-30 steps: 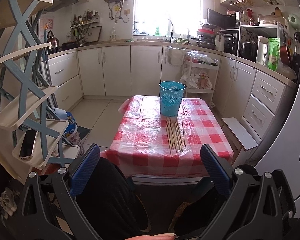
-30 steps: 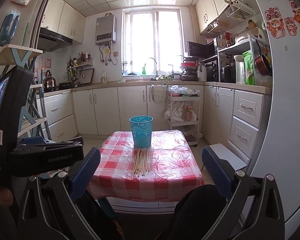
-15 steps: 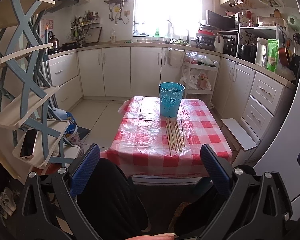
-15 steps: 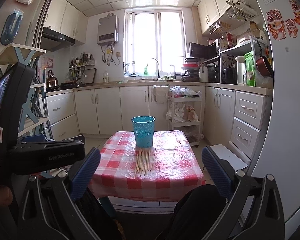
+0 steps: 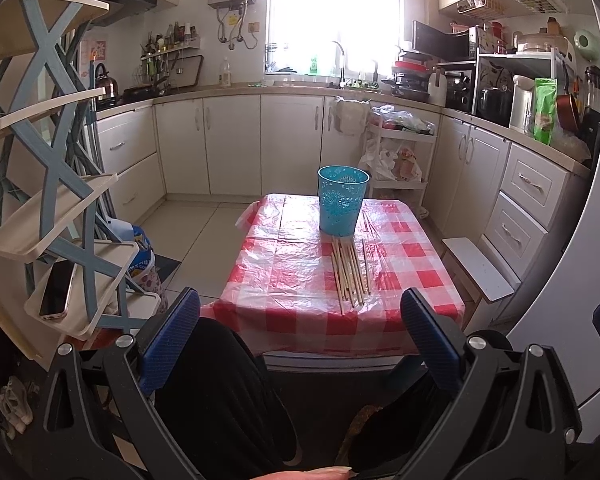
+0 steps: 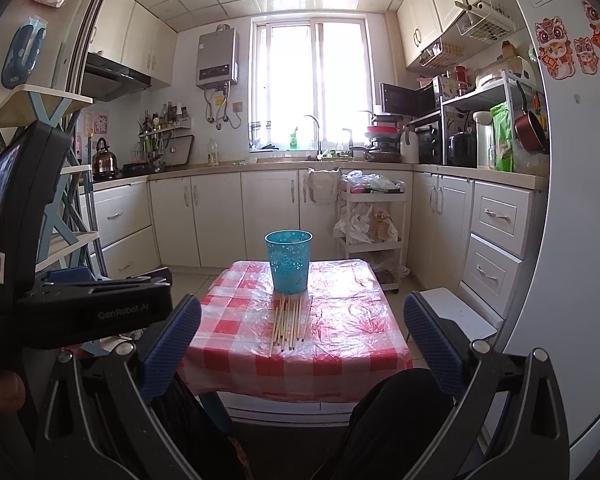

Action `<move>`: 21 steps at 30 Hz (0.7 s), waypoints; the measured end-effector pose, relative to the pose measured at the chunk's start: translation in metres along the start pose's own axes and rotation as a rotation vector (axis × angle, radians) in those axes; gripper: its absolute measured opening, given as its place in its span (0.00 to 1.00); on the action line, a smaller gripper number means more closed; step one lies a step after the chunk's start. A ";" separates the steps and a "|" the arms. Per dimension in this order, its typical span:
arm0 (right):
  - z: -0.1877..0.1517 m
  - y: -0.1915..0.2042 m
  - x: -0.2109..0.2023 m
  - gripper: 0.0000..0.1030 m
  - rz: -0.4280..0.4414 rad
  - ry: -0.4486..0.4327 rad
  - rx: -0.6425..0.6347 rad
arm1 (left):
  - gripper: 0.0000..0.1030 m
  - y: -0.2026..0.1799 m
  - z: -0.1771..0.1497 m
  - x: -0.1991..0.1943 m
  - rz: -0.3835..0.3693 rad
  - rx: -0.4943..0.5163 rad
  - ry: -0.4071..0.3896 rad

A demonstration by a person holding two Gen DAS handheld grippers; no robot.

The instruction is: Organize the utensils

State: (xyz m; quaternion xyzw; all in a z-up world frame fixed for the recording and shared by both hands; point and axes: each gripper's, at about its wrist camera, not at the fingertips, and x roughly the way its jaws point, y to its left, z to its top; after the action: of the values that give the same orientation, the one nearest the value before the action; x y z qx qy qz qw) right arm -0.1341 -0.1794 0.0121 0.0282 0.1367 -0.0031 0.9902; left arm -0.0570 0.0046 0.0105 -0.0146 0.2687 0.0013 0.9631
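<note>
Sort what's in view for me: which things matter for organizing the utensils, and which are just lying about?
Job: chopsticks lying on the table; blue cup behind them.
Lying about: phone on the rack; kettle; green bag.

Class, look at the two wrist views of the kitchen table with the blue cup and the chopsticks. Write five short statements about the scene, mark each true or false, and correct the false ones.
1. The blue cup stands upright on the checked tablecloth. True.
2. The chopsticks are already inside the cup. False: they lie flat on the cloth, on the near side of the cup.
3. The left hand-held gripper is open and holds nothing. True.
4. The right hand-held gripper is shut on a chopstick. False: its jaws stand wide apart and empty, short of the table.
5. A phone lies on the table. False: it rests on a lower tray of the blue-and-cream rack.
</note>
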 end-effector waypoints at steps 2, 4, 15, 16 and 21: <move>0.000 0.001 -0.001 0.95 -0.001 -0.003 0.000 | 0.94 0.000 0.000 -0.001 0.001 0.000 -0.004; 0.000 0.001 -0.001 0.95 -0.001 -0.004 0.000 | 0.94 0.000 -0.001 -0.001 0.001 0.000 -0.004; -0.001 0.001 0.002 0.95 0.003 0.006 -0.004 | 0.94 0.002 -0.001 0.003 0.001 0.002 -0.002; 0.000 0.001 0.004 0.95 0.003 0.007 -0.008 | 0.94 0.001 -0.001 0.005 -0.001 0.002 -0.001; 0.002 0.002 0.021 0.95 -0.003 0.009 -0.041 | 0.92 0.008 0.005 0.033 -0.017 -0.013 0.014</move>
State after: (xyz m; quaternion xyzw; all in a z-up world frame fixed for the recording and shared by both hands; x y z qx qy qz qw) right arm -0.1134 -0.1770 0.0081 0.0079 0.1411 -0.0016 0.9900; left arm -0.0259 0.0124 -0.0023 -0.0231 0.2752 -0.0051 0.9611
